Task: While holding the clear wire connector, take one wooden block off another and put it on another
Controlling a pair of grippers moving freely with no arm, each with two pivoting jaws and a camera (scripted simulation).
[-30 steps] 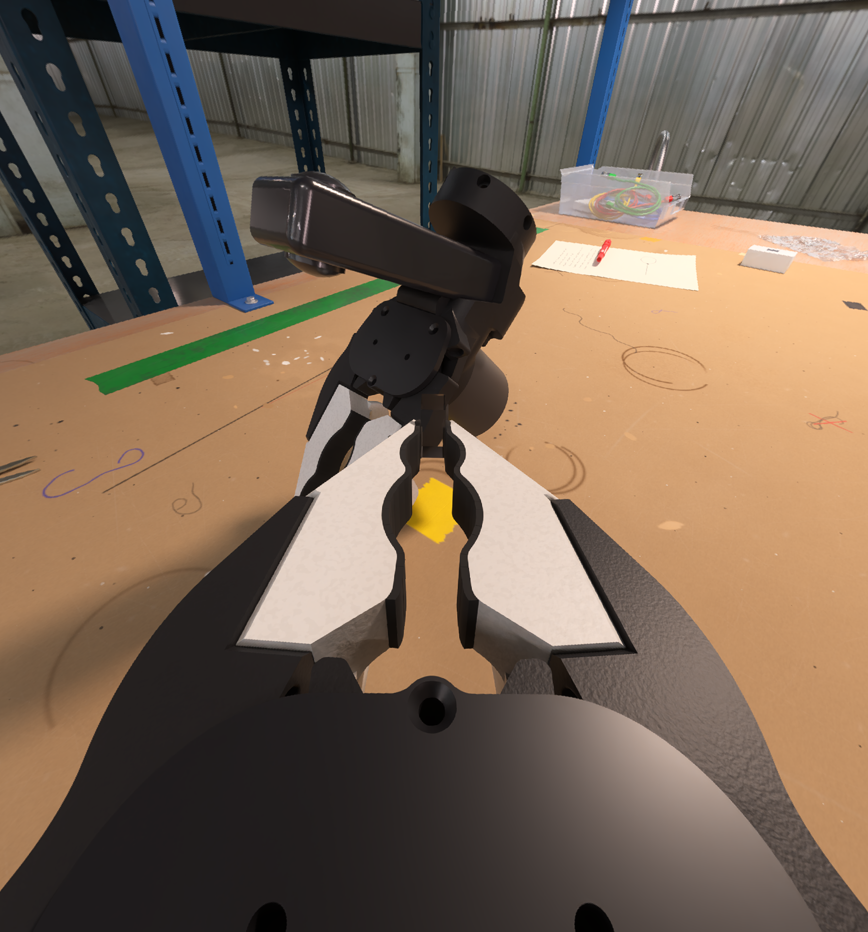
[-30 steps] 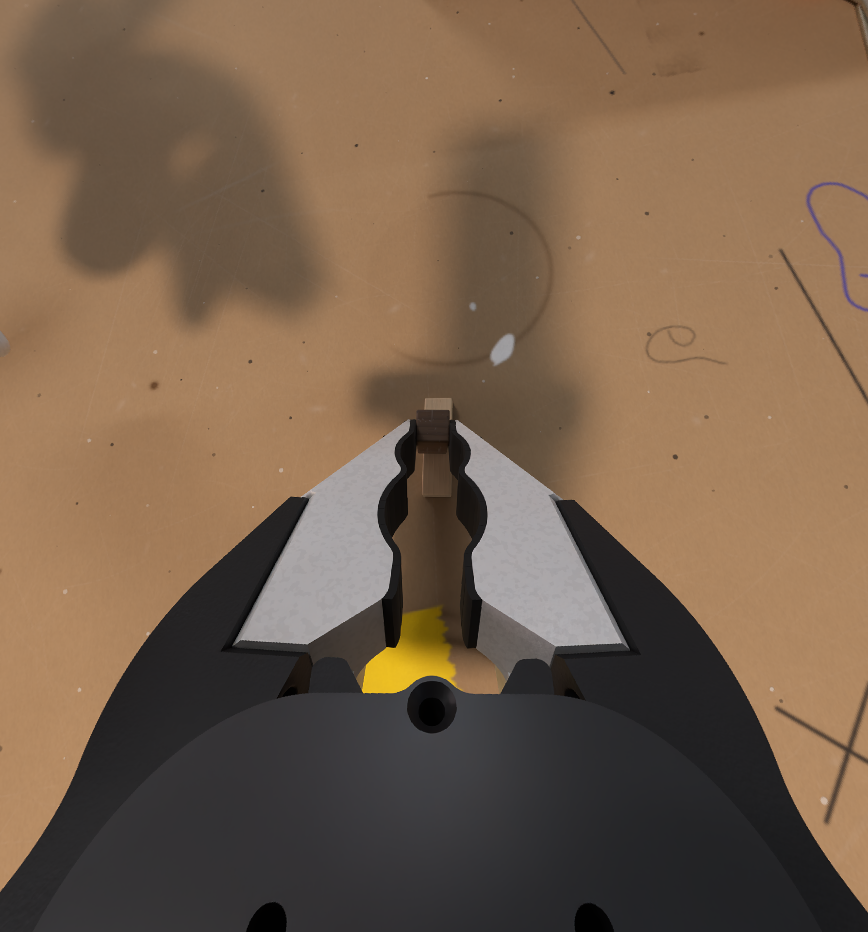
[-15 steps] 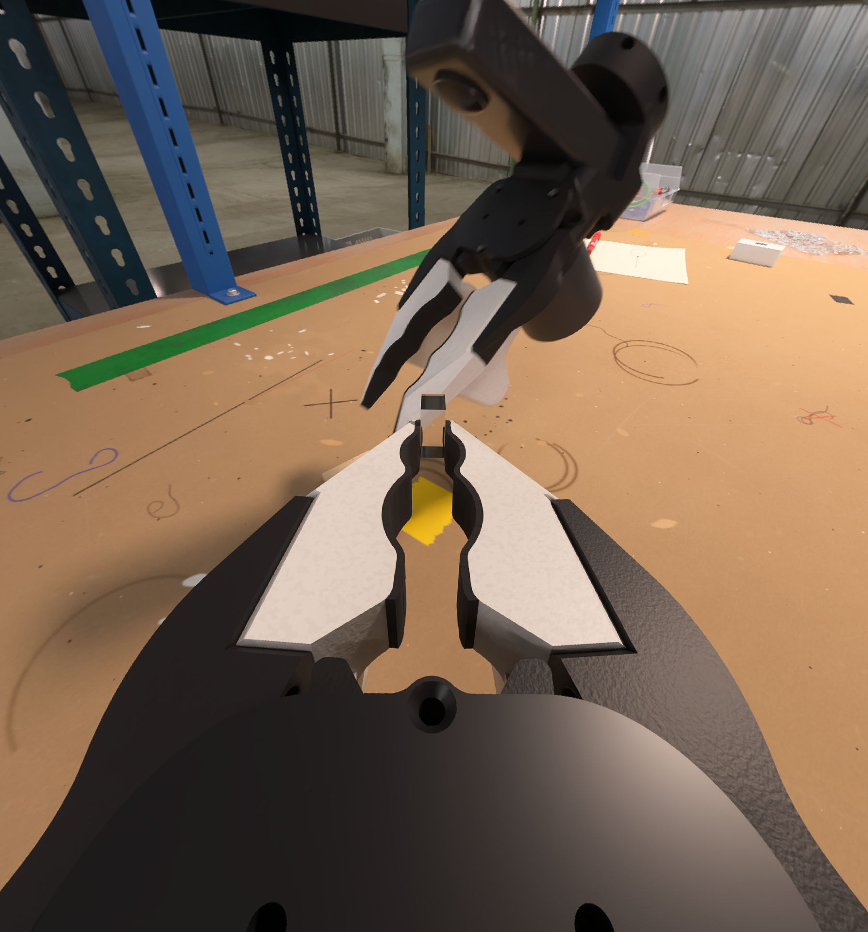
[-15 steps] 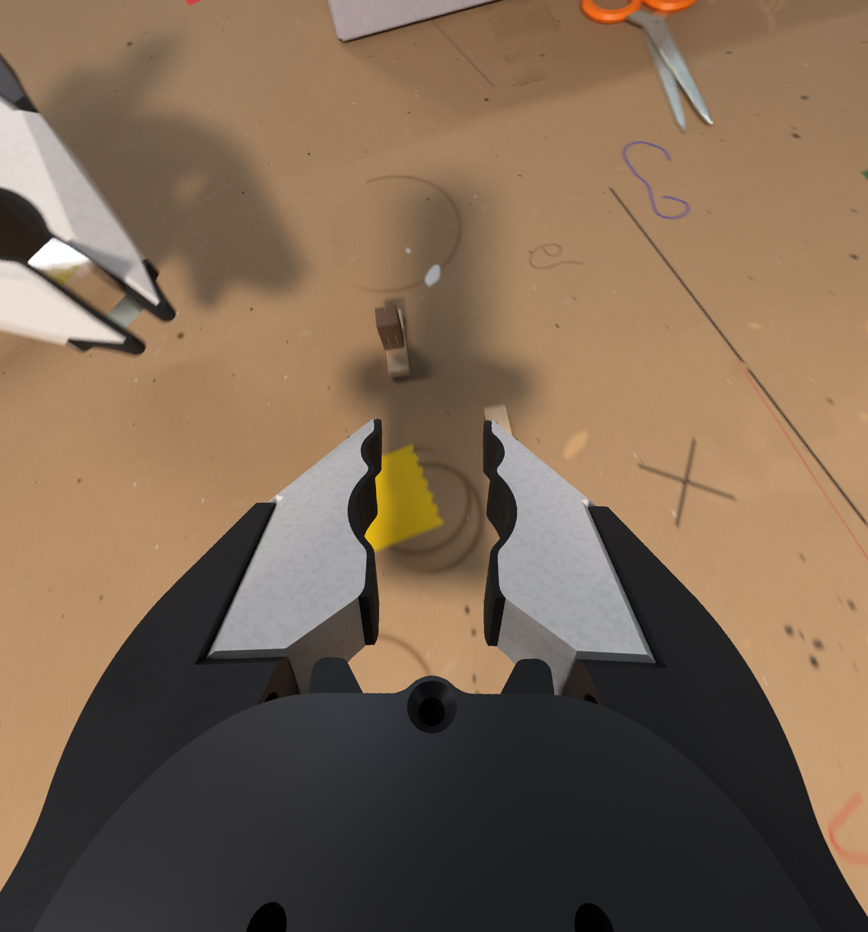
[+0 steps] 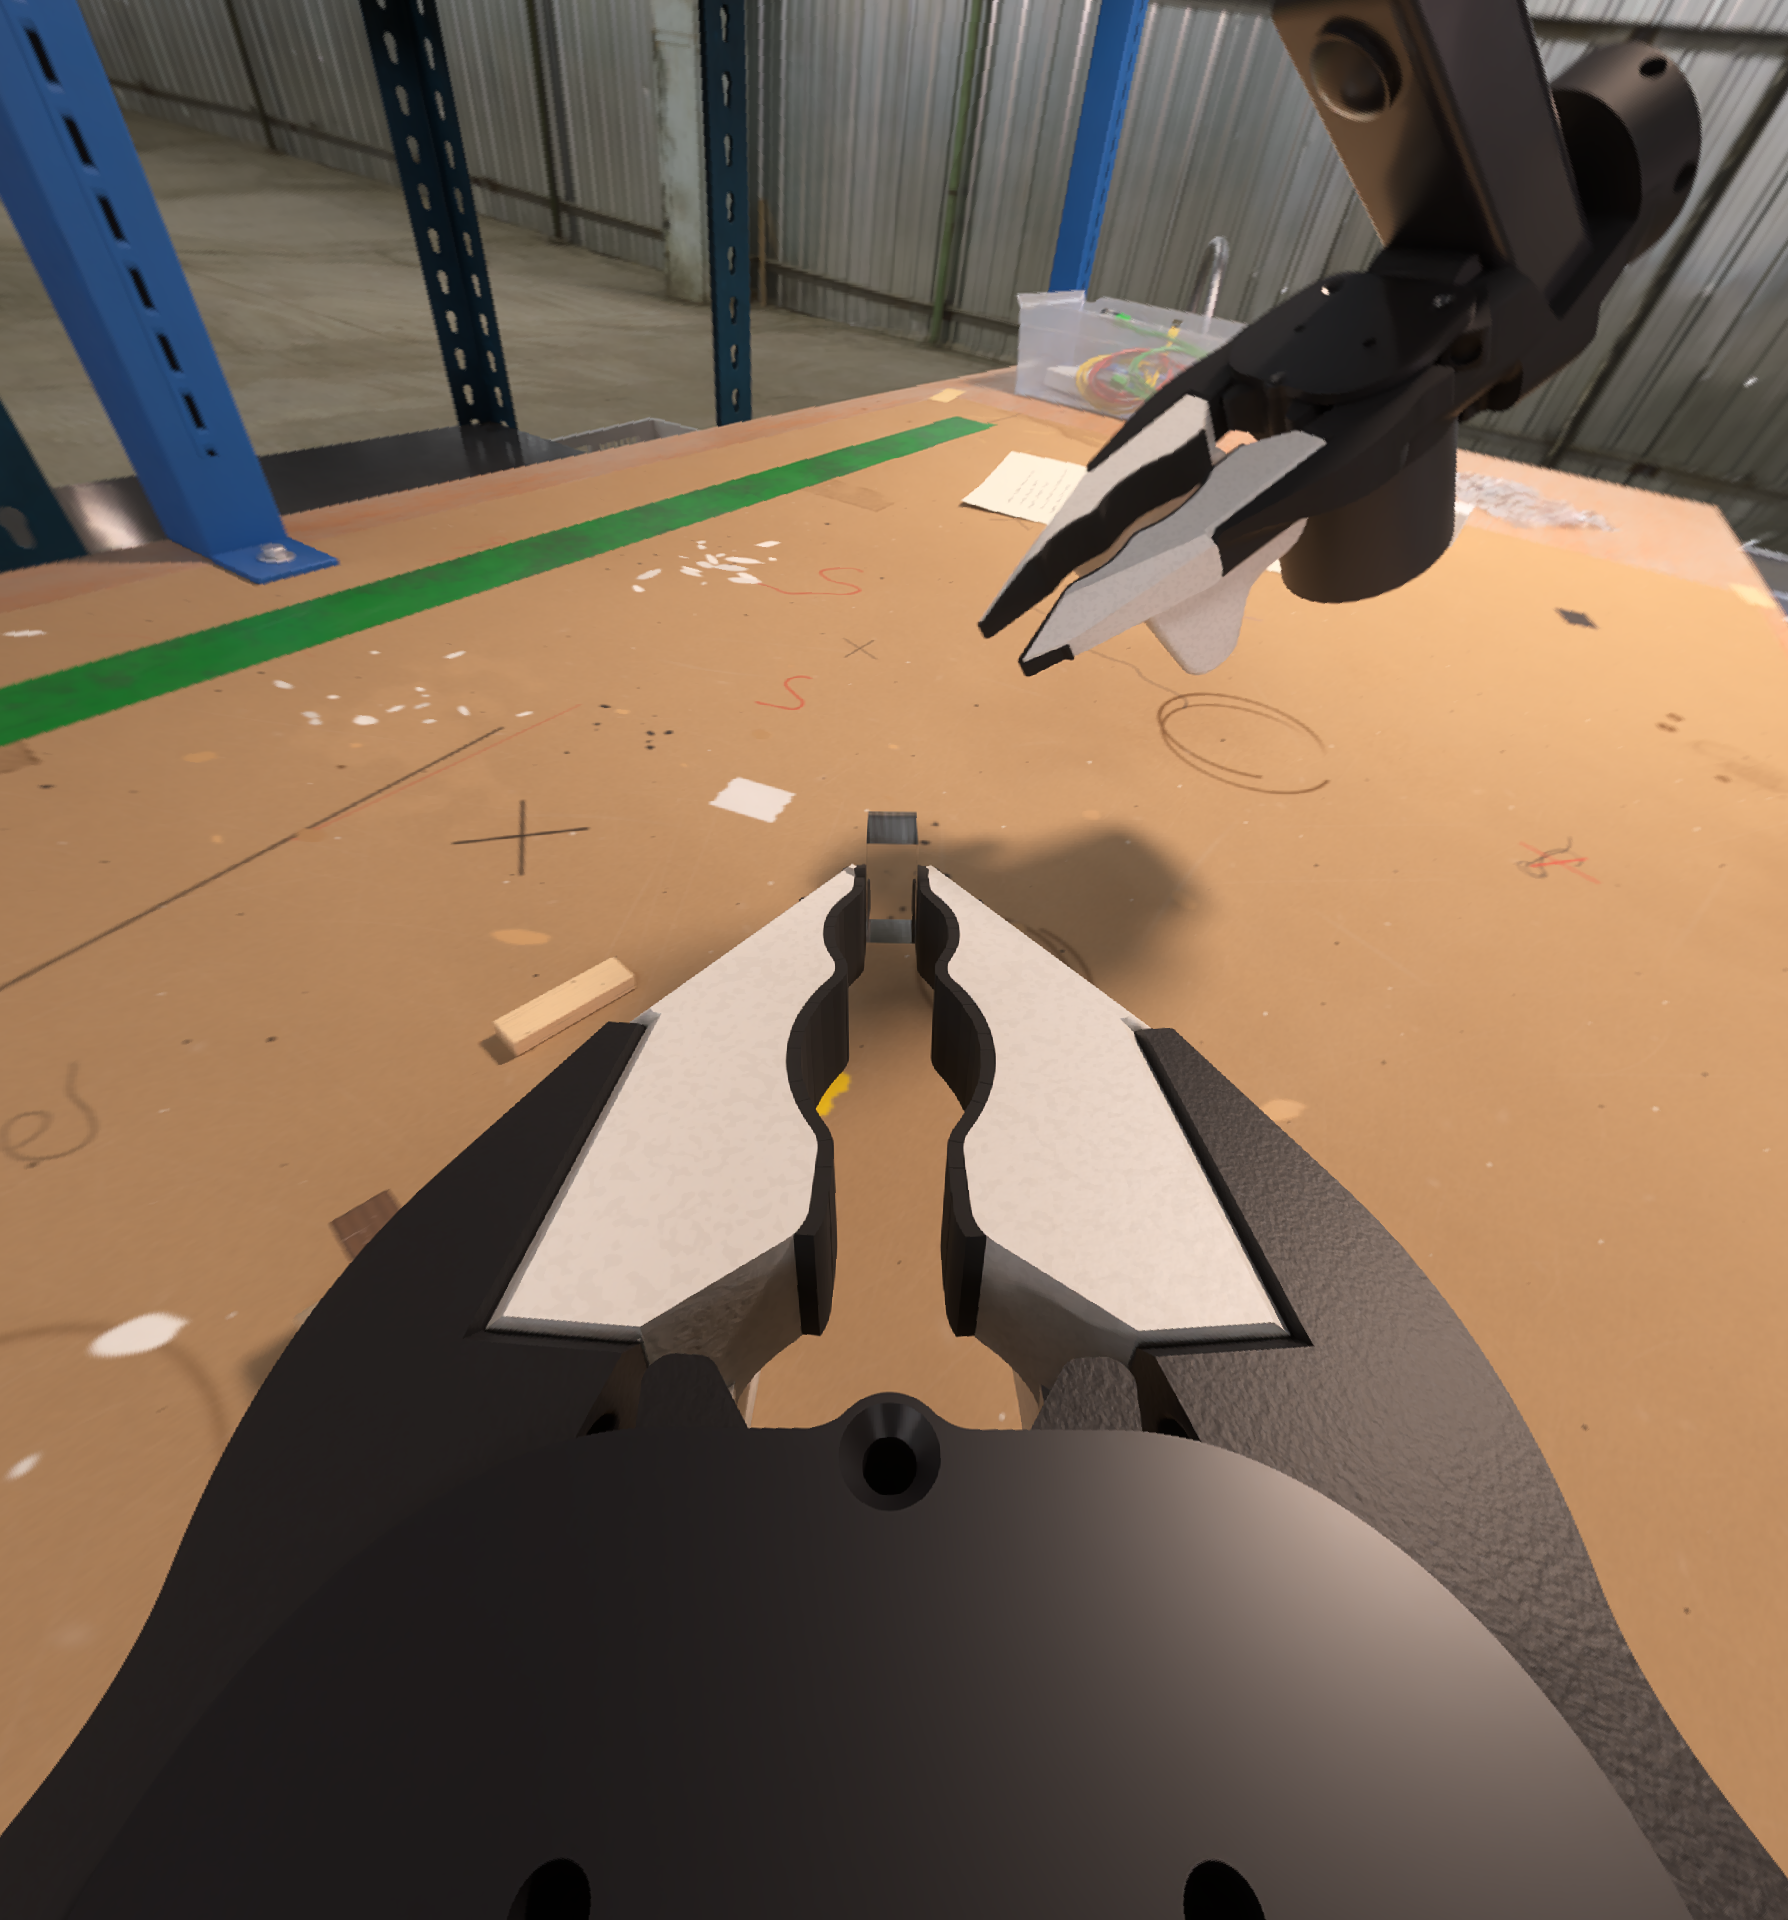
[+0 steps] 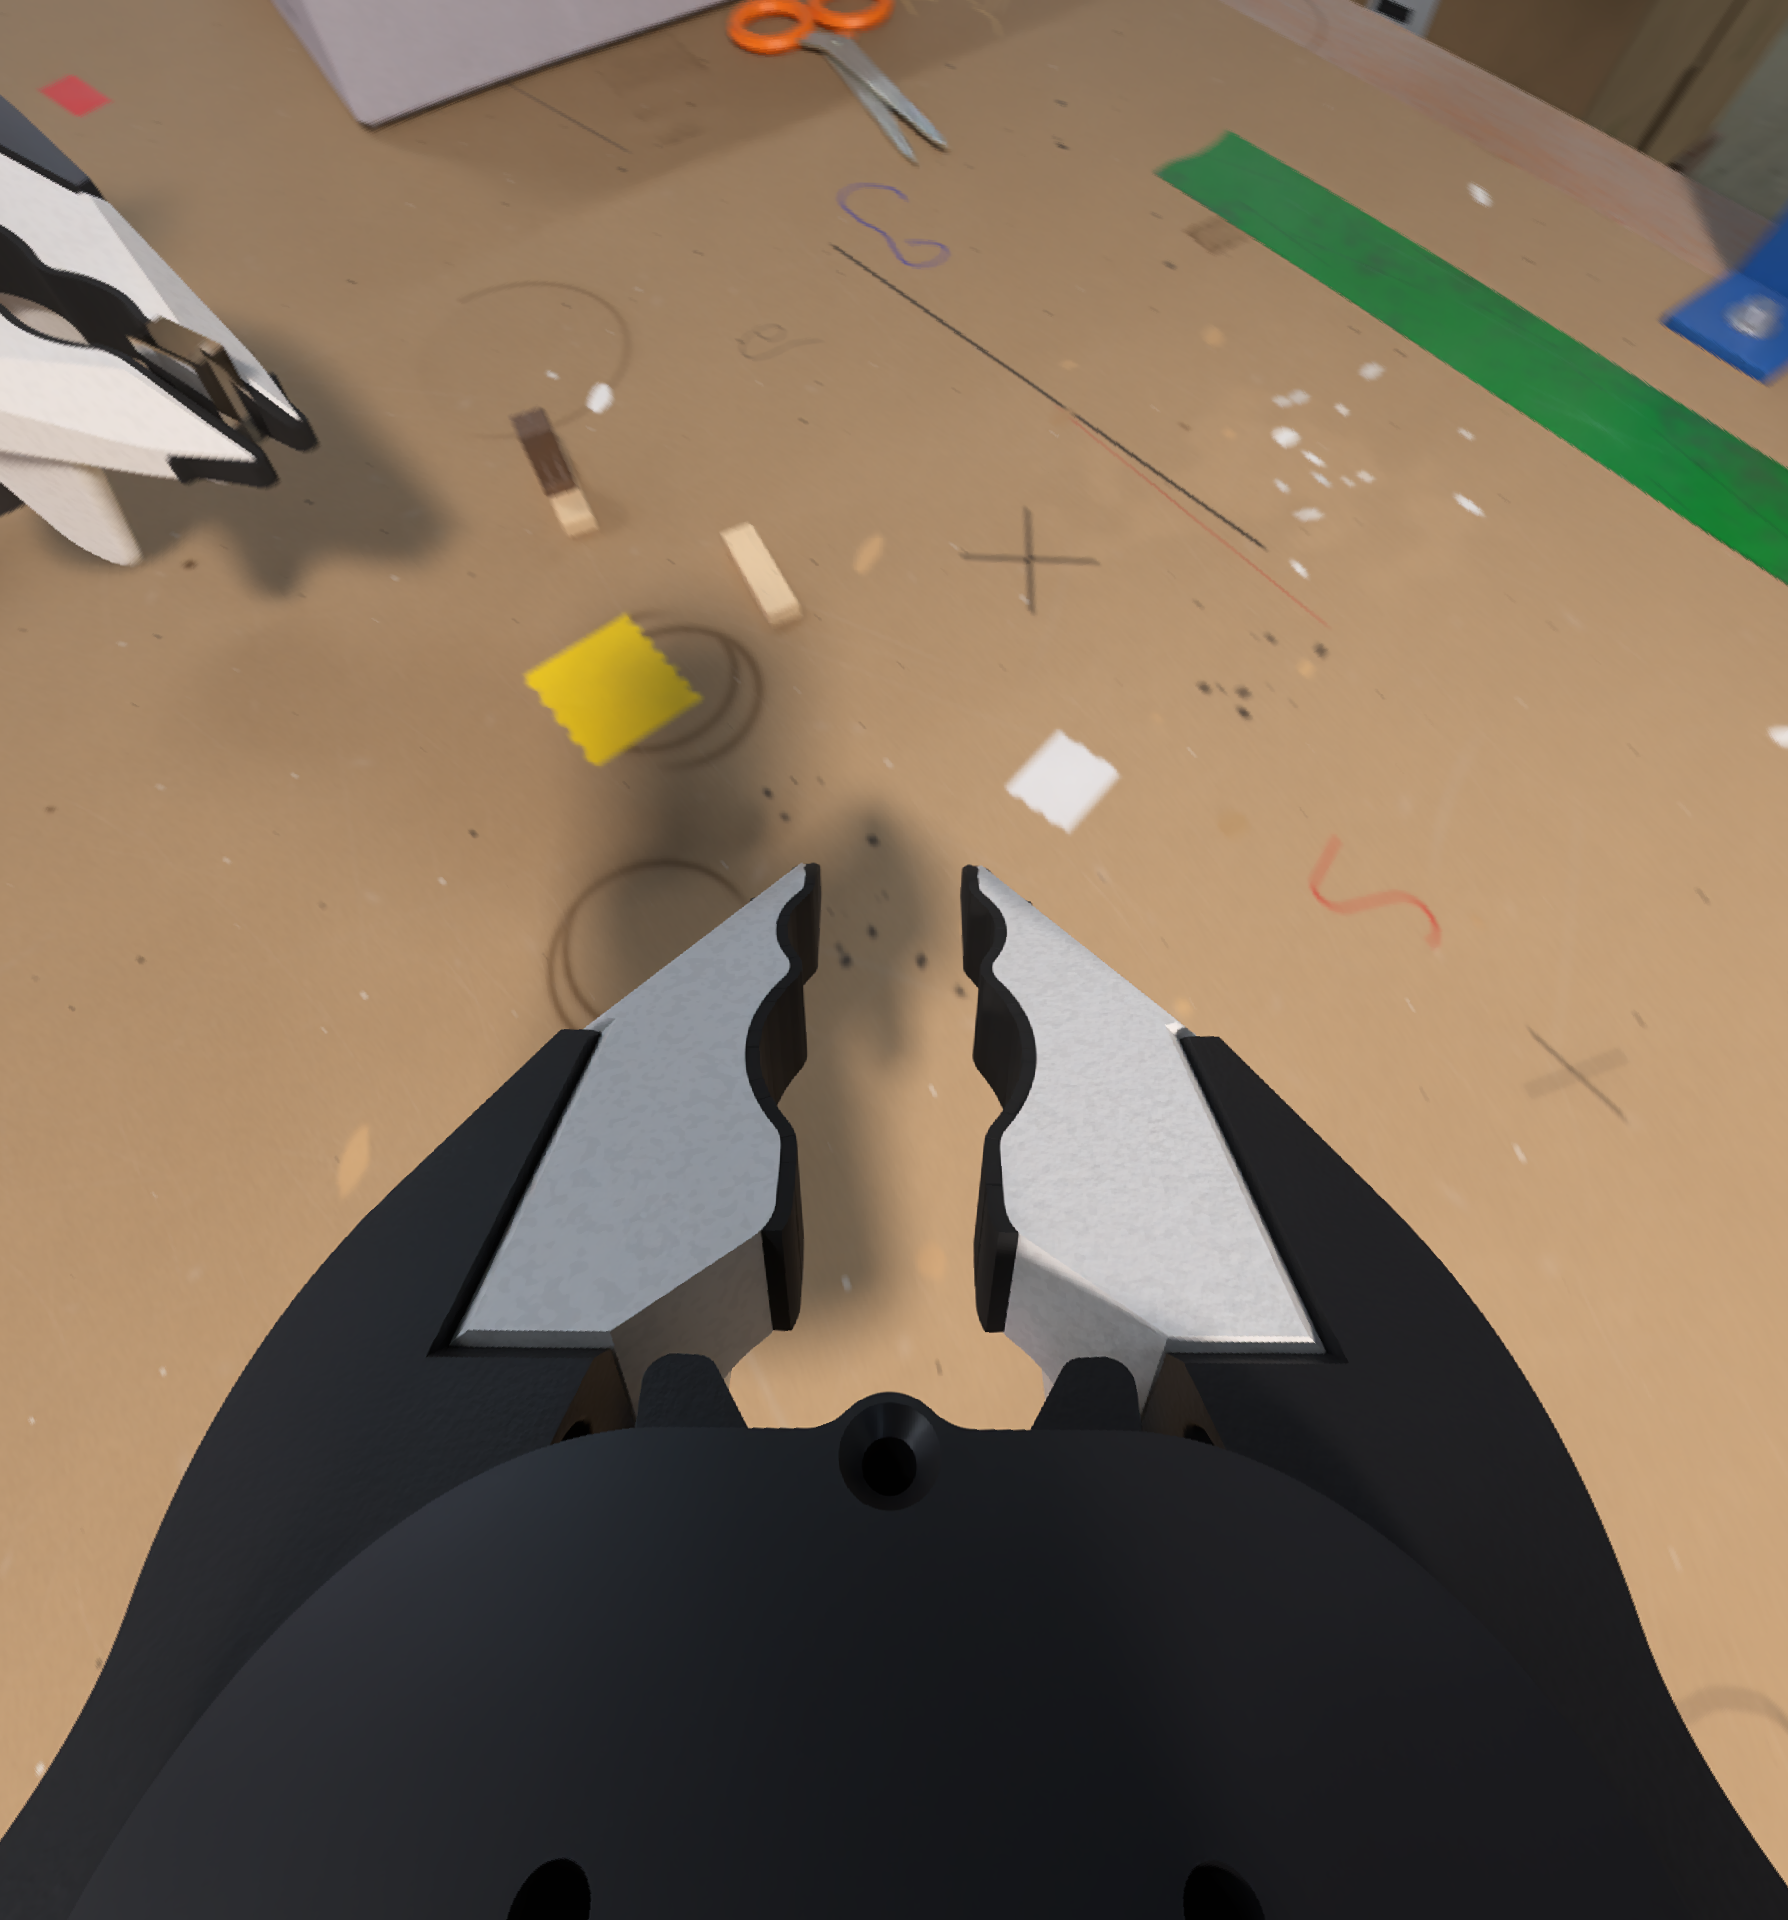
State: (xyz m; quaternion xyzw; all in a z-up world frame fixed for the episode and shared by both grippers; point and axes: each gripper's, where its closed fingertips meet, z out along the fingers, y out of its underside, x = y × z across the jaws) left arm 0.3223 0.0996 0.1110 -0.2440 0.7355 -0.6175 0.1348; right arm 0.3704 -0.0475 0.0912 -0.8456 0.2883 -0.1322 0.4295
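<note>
Left hand-held gripper [image 5: 888, 883] clamps clear wire connector [image 5: 891, 831]. Right hand-held gripper [image 6: 890, 883] empty, fingers apart, above counter [image 6: 246, 1039]. From yellow patch [image 6: 611, 686]: dark-on-light block stack [image 6: 553, 473] beyond, lone light block [image 6: 760, 574] beyond-right; long axes point away from right hand-held gripper.
</note>
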